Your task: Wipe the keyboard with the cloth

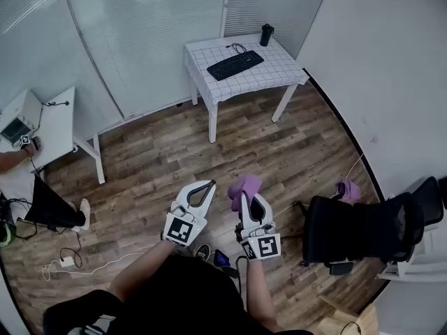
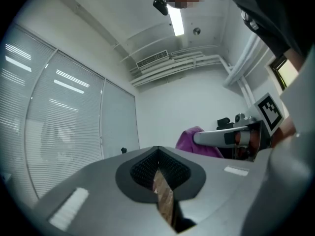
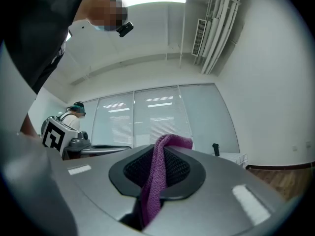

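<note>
A black keyboard (image 1: pixel 235 65) lies on a white checked table (image 1: pixel 283 75) at the far side of the room, well away from both grippers. My right gripper (image 1: pixel 247 190) is shut on a purple cloth (image 1: pixel 244 186), which shows pinched between its jaws as the cloth (image 3: pixel 155 183) in the right gripper view. My left gripper (image 1: pixel 208 185) is beside it, shut with nothing held; its jaws meet at the gripper tip (image 2: pixel 158 151). The purple cloth (image 2: pixel 194 140) also shows past the left jaws. Both grippers are held out over the wooden floor.
A black cup (image 1: pixel 266 34) stands on the table behind the keyboard. A black office chair (image 1: pixel 363 229) with another purple cloth (image 1: pixel 348 190) is at my right. A white desk (image 1: pixel 52 128) with a seated person (image 1: pixel 42 201) is at the left. Cables (image 1: pixel 70 262) lie on the wooden floor.
</note>
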`<action>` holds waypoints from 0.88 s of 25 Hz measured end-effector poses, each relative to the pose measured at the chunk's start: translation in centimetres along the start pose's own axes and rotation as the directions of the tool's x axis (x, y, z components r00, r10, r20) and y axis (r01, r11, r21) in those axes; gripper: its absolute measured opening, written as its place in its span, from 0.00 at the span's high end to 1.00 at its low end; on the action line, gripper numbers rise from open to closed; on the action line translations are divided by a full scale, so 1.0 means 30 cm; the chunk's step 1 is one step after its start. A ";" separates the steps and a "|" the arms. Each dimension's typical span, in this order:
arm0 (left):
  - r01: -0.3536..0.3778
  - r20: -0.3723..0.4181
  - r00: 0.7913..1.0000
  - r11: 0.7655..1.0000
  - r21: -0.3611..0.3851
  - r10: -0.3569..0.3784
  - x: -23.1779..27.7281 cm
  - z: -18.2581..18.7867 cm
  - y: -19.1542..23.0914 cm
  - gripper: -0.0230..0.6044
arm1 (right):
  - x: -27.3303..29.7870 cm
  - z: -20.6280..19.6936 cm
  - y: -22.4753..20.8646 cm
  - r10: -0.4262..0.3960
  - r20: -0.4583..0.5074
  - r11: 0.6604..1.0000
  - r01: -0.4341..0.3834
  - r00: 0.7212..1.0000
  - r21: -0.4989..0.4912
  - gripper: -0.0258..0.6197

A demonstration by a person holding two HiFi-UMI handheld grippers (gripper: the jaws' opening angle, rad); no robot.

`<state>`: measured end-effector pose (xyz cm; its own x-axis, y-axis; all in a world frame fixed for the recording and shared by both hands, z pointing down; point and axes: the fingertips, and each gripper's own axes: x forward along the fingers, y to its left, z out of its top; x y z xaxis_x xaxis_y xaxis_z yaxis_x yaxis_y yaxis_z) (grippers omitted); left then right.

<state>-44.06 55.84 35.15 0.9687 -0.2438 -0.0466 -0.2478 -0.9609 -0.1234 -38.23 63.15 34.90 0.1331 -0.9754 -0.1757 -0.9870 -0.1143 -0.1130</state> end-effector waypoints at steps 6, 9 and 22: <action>-0.011 0.014 1.000 1.000 -0.024 0.011 0.178 -0.060 0.090 0.96 | 0.138 -0.037 -0.132 0.011 -0.037 1.000 -0.012 0.999 -0.023 0.87; -0.011 0.035 0.999 1.000 -0.014 0.012 0.297 -0.065 0.159 0.96 | 0.239 -0.022 -0.224 -0.002 -0.043 1.000 0.001 0.999 -0.023 0.87; -0.028 0.052 0.998 0.999 -0.030 0.030 0.840 -0.115 0.553 0.96 | 0.818 0.008 -0.574 0.020 -0.048 0.999 -0.022 0.999 -0.035 0.87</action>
<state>-23.72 33.30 35.35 0.9589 -0.2649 -0.1018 -0.2742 -0.9573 -0.0919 -17.93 41.22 32.30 0.1090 -0.9853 -0.1312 -0.9922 -0.0998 -0.0748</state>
